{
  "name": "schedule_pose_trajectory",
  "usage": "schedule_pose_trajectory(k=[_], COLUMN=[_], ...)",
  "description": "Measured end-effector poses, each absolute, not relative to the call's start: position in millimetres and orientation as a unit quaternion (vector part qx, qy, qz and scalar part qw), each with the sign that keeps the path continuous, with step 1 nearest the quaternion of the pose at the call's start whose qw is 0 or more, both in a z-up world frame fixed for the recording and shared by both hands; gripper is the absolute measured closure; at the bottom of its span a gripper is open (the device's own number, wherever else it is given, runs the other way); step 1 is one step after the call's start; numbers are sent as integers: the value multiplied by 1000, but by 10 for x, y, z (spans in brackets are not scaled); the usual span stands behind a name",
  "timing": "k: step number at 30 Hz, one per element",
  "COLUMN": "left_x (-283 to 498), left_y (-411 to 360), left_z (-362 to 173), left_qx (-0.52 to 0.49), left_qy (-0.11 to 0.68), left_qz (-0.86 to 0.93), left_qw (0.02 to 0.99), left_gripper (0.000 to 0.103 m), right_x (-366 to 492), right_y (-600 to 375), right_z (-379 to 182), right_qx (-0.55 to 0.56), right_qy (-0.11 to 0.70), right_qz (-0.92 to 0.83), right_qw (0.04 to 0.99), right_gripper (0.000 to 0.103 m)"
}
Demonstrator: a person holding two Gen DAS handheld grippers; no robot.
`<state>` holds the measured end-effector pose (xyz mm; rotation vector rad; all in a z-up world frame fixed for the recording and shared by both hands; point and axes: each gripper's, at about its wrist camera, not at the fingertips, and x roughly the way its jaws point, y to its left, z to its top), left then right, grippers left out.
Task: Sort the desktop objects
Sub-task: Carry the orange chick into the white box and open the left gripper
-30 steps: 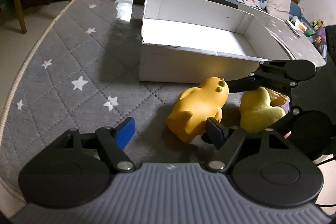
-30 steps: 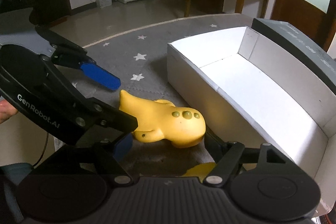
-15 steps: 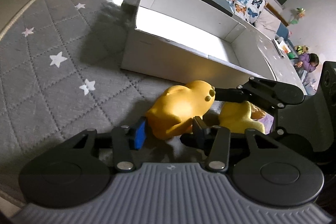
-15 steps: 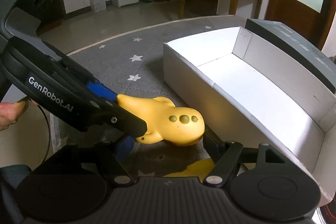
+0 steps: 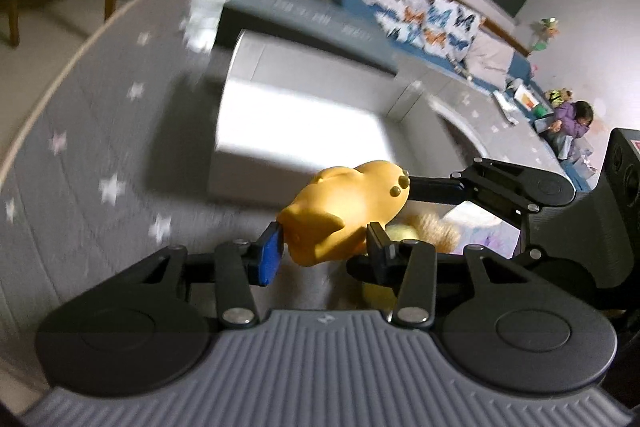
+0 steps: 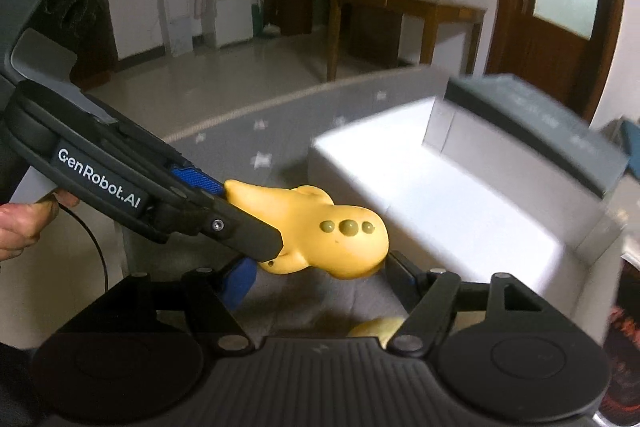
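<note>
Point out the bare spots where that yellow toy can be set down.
The white box has an empty floor. The starred grey mat is bare to the box's left. It is crowded near the right tool, where plush toys lie. The left tool holds the yellow toy.

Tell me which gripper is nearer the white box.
Neither clearly. The left gripper, shut on the yellow rubber toy, and the open right gripper both sit just short of the white box, the toy between them.
</note>
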<state>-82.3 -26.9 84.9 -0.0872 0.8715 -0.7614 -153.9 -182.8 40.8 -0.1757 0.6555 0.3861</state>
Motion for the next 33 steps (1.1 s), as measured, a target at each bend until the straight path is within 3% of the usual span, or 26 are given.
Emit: schedule_pose_trajectory(k=[5,15,33], left_x=[-640,-56,686], left_y=[-525,-1095,-1696], left_z=[1080,943,352], left_qx=[-25,-9,16], left_qy=[376,396,468], left_qz=[-382,-404,-392], left_qw=[844,824,792], left_gripper=[57,57,57], right_x=[-1368,-992,-195], right_y=[-2061,-2544,-2979], right_z=[497,652,21], right_qx=[-71,-41,39], right_qy=[308,287,394], right_qz=[157,94,33], right_qw=[936,953,918], right_gripper=[30,31,31])
